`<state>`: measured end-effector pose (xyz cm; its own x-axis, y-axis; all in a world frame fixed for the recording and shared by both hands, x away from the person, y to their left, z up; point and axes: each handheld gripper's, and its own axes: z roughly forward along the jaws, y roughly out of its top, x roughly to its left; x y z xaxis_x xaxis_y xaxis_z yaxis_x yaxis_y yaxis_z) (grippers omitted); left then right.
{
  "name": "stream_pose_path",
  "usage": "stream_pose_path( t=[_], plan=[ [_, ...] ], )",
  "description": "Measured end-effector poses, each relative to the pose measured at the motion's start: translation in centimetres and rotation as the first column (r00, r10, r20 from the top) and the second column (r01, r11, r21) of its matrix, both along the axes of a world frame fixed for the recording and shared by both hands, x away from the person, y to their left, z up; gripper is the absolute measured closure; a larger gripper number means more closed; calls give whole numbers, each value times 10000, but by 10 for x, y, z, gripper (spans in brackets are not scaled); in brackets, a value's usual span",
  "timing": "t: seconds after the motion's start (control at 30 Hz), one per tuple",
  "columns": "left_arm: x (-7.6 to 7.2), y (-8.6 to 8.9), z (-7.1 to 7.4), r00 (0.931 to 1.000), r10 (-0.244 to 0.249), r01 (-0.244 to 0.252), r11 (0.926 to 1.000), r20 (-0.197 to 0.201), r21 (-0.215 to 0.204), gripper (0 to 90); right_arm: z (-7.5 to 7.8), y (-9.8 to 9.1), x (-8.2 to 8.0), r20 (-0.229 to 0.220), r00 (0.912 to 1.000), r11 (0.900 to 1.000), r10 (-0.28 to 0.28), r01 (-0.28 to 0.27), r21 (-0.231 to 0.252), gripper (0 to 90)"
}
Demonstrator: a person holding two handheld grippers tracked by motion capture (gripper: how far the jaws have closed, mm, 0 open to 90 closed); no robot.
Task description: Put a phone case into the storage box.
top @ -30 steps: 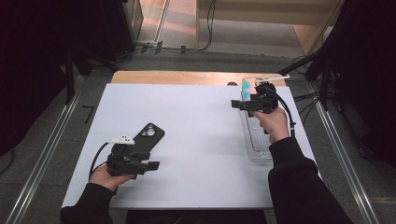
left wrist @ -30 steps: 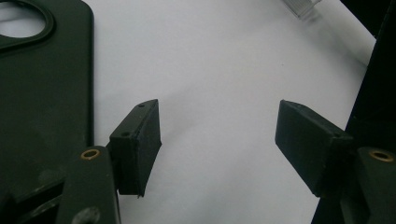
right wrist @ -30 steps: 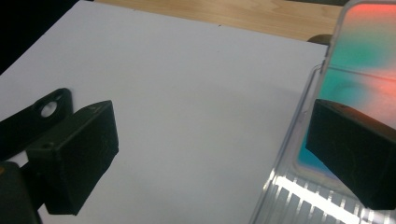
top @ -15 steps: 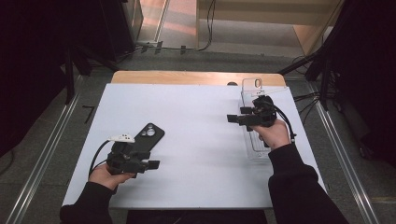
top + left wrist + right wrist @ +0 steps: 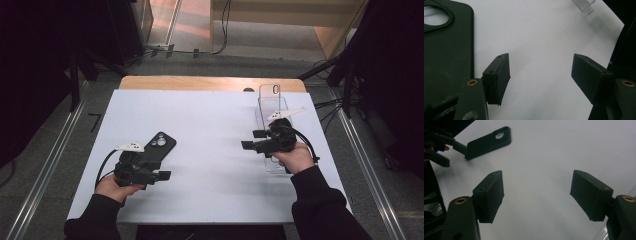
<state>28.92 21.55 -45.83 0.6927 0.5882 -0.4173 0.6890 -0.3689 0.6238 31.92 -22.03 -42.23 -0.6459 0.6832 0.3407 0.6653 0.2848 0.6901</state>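
We work at a white bench (image 5: 210,125), a gripper in each hand. Our left gripper (image 5: 162,176) sits low near the front left edge, jaws parted with nothing between them; in the left gripper view we look along the left gripper (image 5: 540,75) at bare white surface in the gap, and its pads (image 5: 499,77) touch nothing. A black phone case (image 5: 157,147) lies flat just beside that gripper, camera cut-out toward the far side of the bench; in the left gripper view the black phone case (image 5: 446,50) runs alongside one pad, very close, though we cannot tell whether it touches. Our right gripper (image 5: 252,140) is over the right part of the bench, pointing across toward the left hand. Its jaws have just been closing, yet they stand apart with nothing between them; the right gripper view shows the right gripper (image 5: 536,195) over empty white surface, with the black phone case (image 5: 489,142) farther off and the left gripper (image 5: 439,147) next to it. A clear phone case (image 5: 272,107) lies flat along the right edge, lengthwise away from us, partly under our right hand (image 5: 295,155). A corner of the clear phone case (image 5: 582,5) shows at the top of the left gripper view.
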Motion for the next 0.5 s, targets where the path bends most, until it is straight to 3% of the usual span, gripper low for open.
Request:
stream_pose_path(
  t=[0.5],
  plan=[
    [-1,-1,2,9999,-80,81,9999,100,-80,315,-17,-4,-34,221,9974,9966,682,-670,-486,284]
  ],
)
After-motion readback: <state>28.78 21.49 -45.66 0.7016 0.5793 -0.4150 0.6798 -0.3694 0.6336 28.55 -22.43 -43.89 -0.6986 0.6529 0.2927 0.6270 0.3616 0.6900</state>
